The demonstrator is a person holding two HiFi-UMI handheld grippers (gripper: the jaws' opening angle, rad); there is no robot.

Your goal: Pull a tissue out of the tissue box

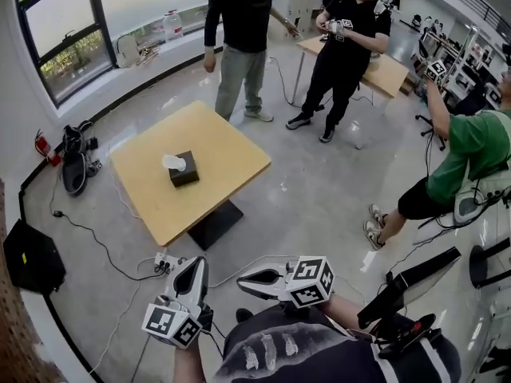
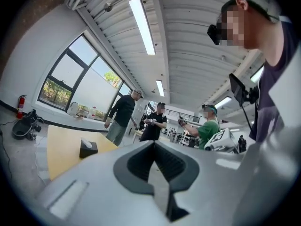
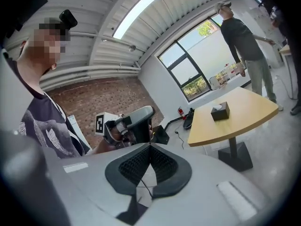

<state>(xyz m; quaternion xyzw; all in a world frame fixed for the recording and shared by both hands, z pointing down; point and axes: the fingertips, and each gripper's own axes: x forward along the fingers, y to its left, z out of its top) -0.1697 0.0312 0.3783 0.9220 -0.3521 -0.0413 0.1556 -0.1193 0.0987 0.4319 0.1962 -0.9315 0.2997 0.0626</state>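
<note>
A black tissue box (image 1: 184, 173) stands near the middle of a square wooden table (image 1: 223, 146), with a white tissue (image 1: 174, 163) sticking out of its top. Both grippers are held low in front of the person, well short of the table and over the floor. The left gripper (image 1: 194, 266) points toward the table, jaws shut and empty. The right gripper (image 1: 249, 278) points left toward the left one, also shut with nothing in it. The box (image 2: 88, 148) shows far off to the left of the left gripper (image 2: 154, 142). It also shows (image 3: 220, 111) far right of the right gripper (image 3: 150, 145).
Two people stand beyond the table (image 1: 239, 38) (image 1: 343, 46), and a person in green (image 1: 467, 146) is at the right. A power strip with cables (image 1: 164, 262) lies on the floor between me and the table. A black bag (image 1: 33, 258) sits at the left wall.
</note>
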